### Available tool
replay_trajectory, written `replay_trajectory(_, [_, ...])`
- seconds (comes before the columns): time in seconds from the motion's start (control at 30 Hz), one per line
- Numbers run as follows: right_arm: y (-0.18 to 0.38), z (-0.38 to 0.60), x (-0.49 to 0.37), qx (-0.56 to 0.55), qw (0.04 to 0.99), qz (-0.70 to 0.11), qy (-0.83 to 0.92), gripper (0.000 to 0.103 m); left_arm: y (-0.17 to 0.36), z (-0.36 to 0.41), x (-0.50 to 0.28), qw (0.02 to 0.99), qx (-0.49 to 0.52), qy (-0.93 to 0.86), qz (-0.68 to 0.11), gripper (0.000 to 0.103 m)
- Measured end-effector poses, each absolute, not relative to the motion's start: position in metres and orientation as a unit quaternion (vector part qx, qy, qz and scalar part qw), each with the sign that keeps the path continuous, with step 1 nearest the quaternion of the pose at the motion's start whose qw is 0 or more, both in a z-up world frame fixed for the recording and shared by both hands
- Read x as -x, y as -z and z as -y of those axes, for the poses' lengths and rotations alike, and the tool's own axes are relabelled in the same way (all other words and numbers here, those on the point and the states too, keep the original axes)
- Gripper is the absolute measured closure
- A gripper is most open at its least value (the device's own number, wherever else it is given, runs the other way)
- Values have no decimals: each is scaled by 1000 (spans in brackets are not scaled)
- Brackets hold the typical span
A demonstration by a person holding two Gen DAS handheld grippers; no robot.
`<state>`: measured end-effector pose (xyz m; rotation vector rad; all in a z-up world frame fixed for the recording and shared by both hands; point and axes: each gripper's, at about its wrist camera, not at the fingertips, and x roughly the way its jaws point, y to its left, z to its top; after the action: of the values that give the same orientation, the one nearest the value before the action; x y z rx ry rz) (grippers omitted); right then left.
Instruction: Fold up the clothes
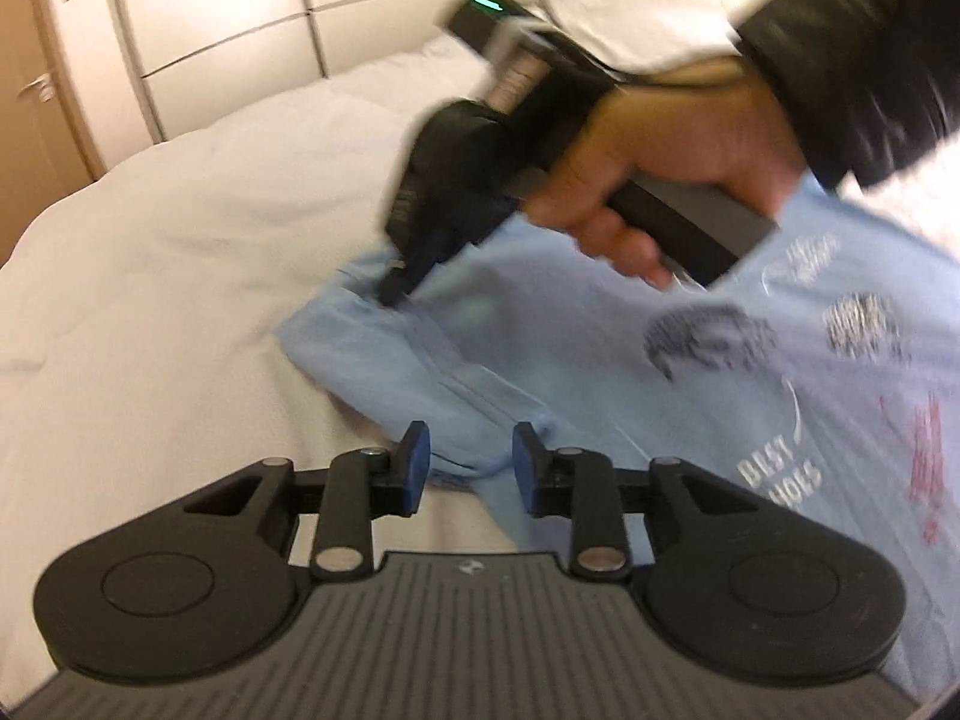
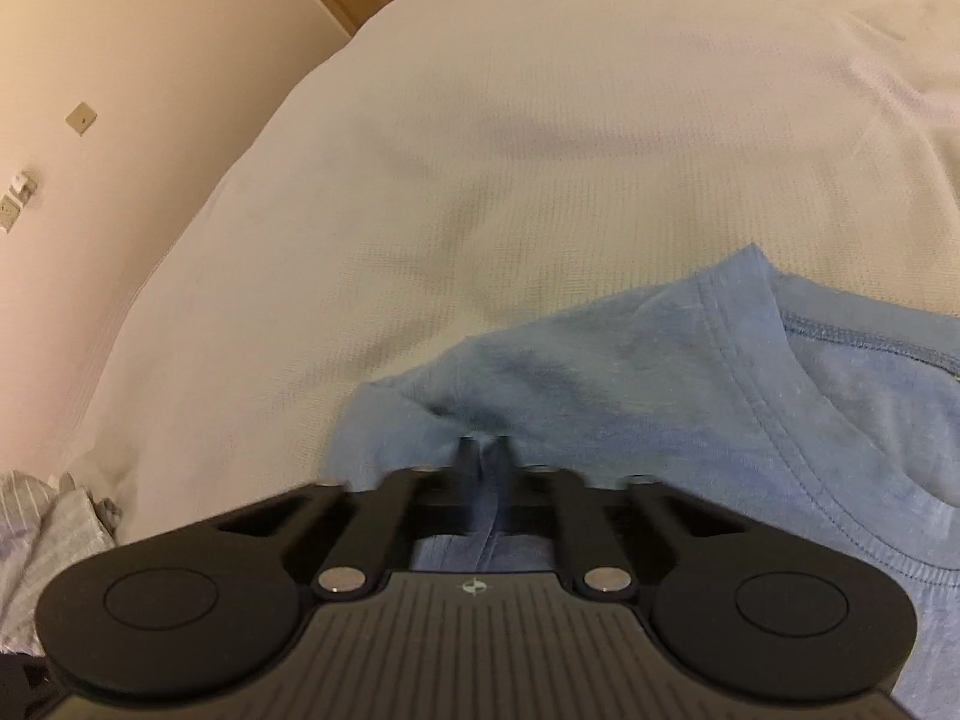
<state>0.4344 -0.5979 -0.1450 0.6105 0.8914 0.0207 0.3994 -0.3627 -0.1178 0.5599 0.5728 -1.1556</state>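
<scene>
A light blue T-shirt (image 1: 600, 372) with printed logos lies on a white bed sheet (image 1: 180, 228). My left gripper (image 1: 471, 468) is open, its blue-padded fingers straddling a bunched edge of the shirt near the bed surface. My right gripper (image 2: 486, 450) is shut on a fold of the shirt (image 2: 630, 372) near its sleeve; the neckline shows at the right. The right gripper also appears in the left wrist view (image 1: 396, 294), held by a hand and pinching the shirt's far corner.
The white bed sheet (image 2: 510, 150) extends beyond the shirt. White cupboard doors (image 1: 240, 30) stand behind the bed. A beige wall (image 2: 120, 90) lies to the left. Grey striped cloth (image 2: 42, 534) sits at the bed's lower left edge.
</scene>
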Motion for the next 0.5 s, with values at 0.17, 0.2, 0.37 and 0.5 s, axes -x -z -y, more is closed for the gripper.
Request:
replay_trajectory(0.17, [109,591,-420,-248,892,-378,-7,101,116,374,-451,797,-212,475,-308,75])
replay_trajectory(0.2, [105,590,-417,-244,895,-373,-3,101,117,379,-461,802,-203,464,-318,75])
replay_trajectory(0.37, [118,589,-412,-237,888,-393,18,101,128,413,-505,801,-162,442,-369,73])
replay_trajectory(0.5, [125,595,-411,-229,888,-394,62,101,143,438,-525,794,-171,442,-381,73])
